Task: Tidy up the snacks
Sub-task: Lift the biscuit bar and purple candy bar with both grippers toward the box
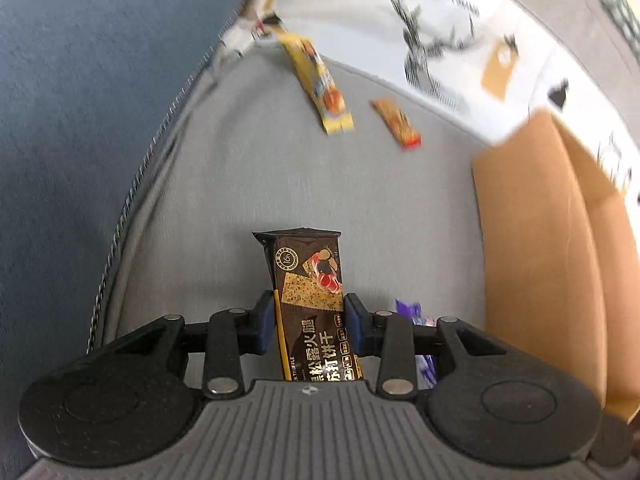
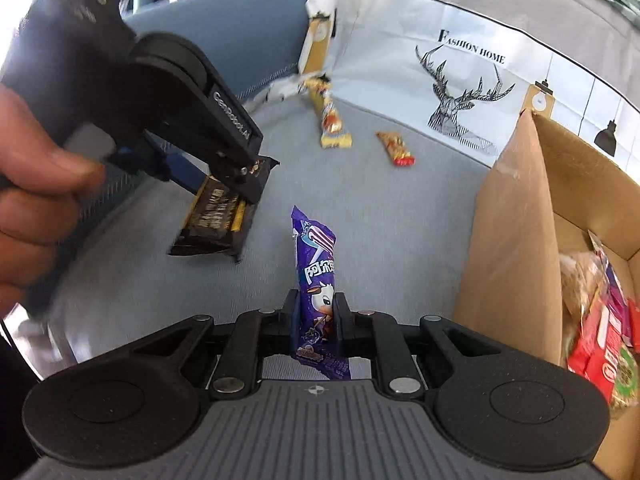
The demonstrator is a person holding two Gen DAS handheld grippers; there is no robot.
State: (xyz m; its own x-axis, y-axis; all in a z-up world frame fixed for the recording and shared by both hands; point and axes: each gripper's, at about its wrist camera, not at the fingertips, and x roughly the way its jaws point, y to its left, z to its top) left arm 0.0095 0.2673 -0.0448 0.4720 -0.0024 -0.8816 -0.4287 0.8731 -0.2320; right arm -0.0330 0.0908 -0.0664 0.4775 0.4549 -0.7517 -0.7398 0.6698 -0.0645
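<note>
Dark brown cracker packet [image 1: 310, 300] sits clamped in the left gripper [image 1: 310, 322] above the grey cushion [image 1: 240, 200]; the right gripper [image 2: 316, 314] pinches a purple snack [image 2: 316, 280]; rightmost, a cardboard box [image 2: 516, 240] holds what seem more packets.

A home living room, on a sofa.
Grey sofa cushion [image 2: 380, 208] lay ahead of the tongs, blue upholstery [image 2: 240, 28] and a deer-print "Fashion Home" pillow [image 2: 460, 92] beyond.
</note>
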